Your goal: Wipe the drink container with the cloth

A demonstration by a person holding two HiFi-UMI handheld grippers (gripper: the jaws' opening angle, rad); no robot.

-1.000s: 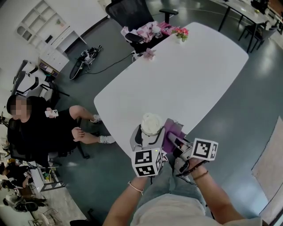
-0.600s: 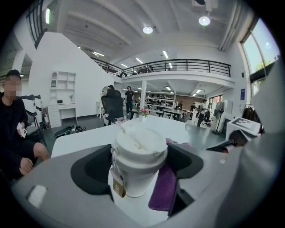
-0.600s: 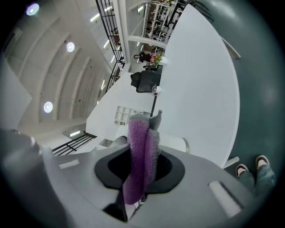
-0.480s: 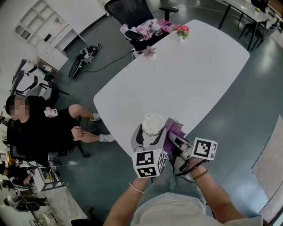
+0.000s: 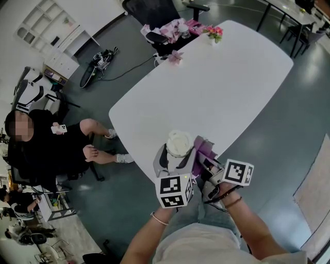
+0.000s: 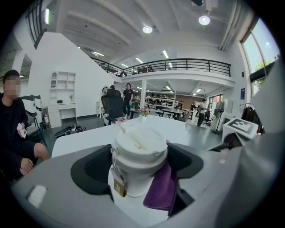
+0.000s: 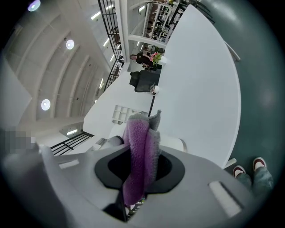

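A white lidded drink cup (image 5: 178,144) (image 6: 137,162) with a small gold tag stands at the near end of the white table (image 5: 216,87). My left gripper (image 5: 174,166) (image 6: 138,171) is shut on the cup, a jaw on each side. A purple cloth (image 5: 202,153) (image 7: 140,156) hangs folded from my right gripper (image 5: 208,170) (image 7: 141,167), which is shut on it. The cloth (image 6: 161,187) lies against the cup's right side. In the right gripper view, part of the cup (image 7: 176,144) shows behind the cloth.
Pink flowers (image 5: 213,34) and a smaller bloom (image 5: 174,58) stand at the table's far end, beside a black chair (image 5: 154,15) piled with things. A seated person in black (image 5: 46,149) is at the left. The table edge runs just under the cup.
The cloth in my right gripper has shifted slightly up and closer against the cup's right side. The left gripper and the cup have stayed in place.
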